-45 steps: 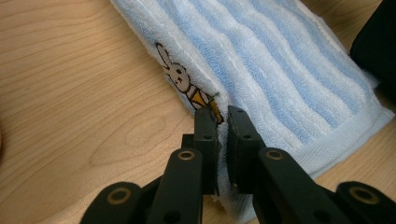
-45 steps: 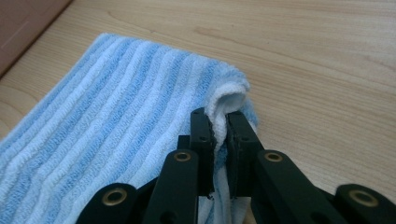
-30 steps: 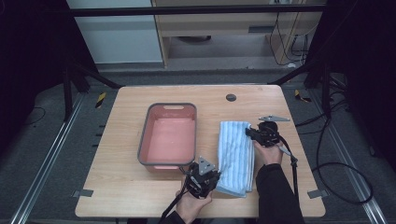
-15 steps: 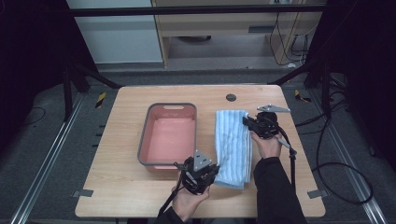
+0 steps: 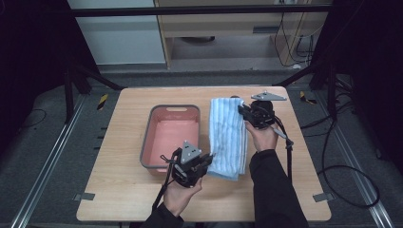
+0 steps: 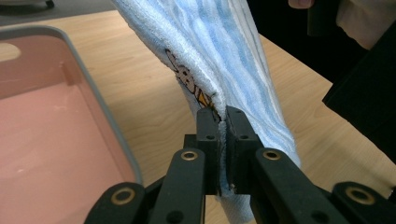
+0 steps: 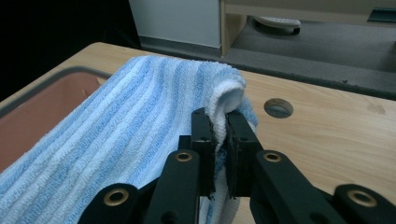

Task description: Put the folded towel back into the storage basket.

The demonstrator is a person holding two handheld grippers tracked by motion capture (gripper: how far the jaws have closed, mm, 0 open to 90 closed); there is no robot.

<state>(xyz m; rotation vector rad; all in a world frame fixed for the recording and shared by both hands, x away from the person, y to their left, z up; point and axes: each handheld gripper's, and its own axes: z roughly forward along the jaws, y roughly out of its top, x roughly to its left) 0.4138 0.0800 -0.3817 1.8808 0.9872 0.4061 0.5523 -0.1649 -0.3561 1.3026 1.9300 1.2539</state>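
Both claws are clamped on the blue striped towel, left gripper near, right gripper far, beside the pink bin; keep it taut and level.

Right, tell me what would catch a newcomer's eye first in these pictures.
First, the blue striped towel stretched along the wooden table, pinched at its near end by the left gripper and at its far end by the right gripper. Next, the pink tub with a grey rim, sitting empty just left of the towel in the high view.
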